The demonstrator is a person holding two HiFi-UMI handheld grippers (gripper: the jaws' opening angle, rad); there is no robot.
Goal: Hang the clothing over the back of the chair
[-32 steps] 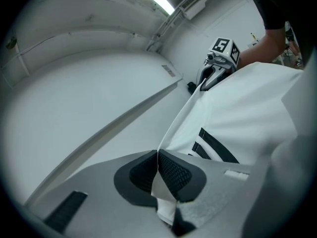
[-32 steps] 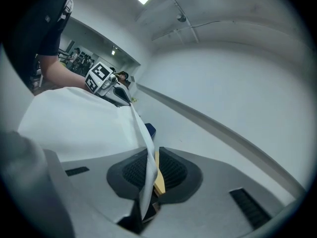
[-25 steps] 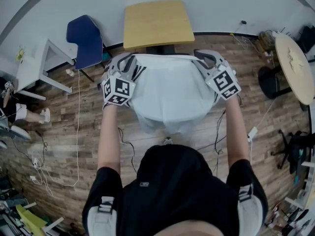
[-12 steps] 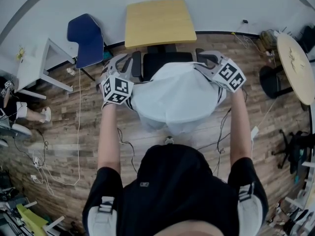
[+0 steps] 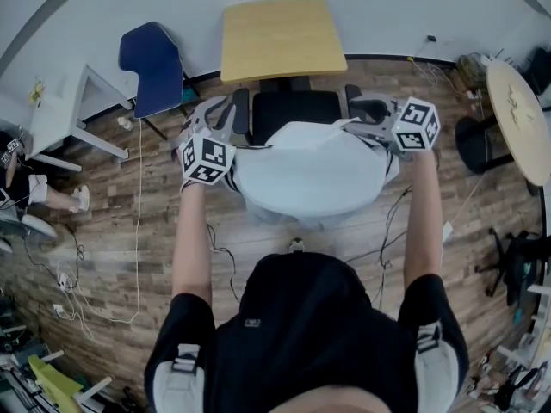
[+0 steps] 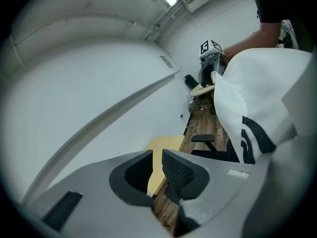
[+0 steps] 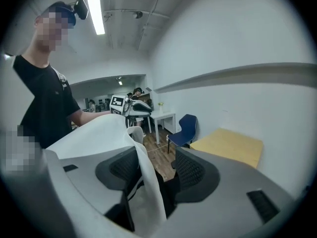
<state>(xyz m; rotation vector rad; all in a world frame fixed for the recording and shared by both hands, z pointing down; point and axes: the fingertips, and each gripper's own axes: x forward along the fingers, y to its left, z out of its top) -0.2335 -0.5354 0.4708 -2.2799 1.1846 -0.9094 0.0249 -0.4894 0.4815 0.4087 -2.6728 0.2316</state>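
Shirt (image 5: 306,169) looks light, limp; we'd pinch its shoulder seams. Right gripper (image 5: 368,114) jaws opening, hem loose between them; left gripper (image 6: 154,168) jaws barely apart, nothing between.

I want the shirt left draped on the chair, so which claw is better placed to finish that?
Right. The right claw is opening with an edge of the shirt between its jaws, beside the chair, so it likely just needs to withdraw. The left claw is empty beside the shirt.
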